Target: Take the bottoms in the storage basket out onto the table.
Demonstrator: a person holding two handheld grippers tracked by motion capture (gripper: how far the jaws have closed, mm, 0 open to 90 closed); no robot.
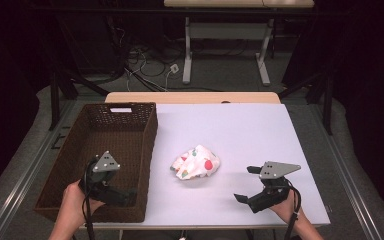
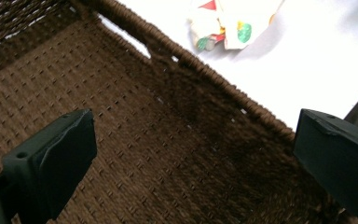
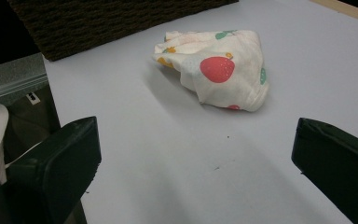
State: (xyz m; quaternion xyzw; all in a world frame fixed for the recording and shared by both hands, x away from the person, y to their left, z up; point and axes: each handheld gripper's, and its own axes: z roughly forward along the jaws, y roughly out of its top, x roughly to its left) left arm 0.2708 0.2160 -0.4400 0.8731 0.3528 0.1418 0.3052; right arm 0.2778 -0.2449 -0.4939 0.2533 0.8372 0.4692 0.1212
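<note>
Item: crumpled printed cloth [image 1: 195, 163] — white, with fruit motifs, one red strawberry uppermost; bunched in a loose heap on the white tabletop [image 1: 240, 135]. It lies ahead of the right gripper [image 1: 247, 183] and a little to that tool's left, near but not touching, and just outside the wall of the basket.

Item: brown wicker basket [image 1: 145, 150] — rectangular, with nothing visible on the part of its floor that shows. The left gripper [image 2: 193, 154] hangs over its near end, jaws wide apart, holding nothing; the basket wall crosses between them, and the cloth sits beyond that wall.

Item: right gripper — jaws spread wide, gripping nothing, low over the tabletop and aimed toward the cloth.

Hazards, as judged:
- A pinch on only the top fold would likely lift one layer — the rest could trail and snag on the basket rim.
- Jaws coming in too low may scrape the tabletop and push the heap away rather than take it.
- Both tools converging near the basket wall could knock together or shift the basket.
</note>
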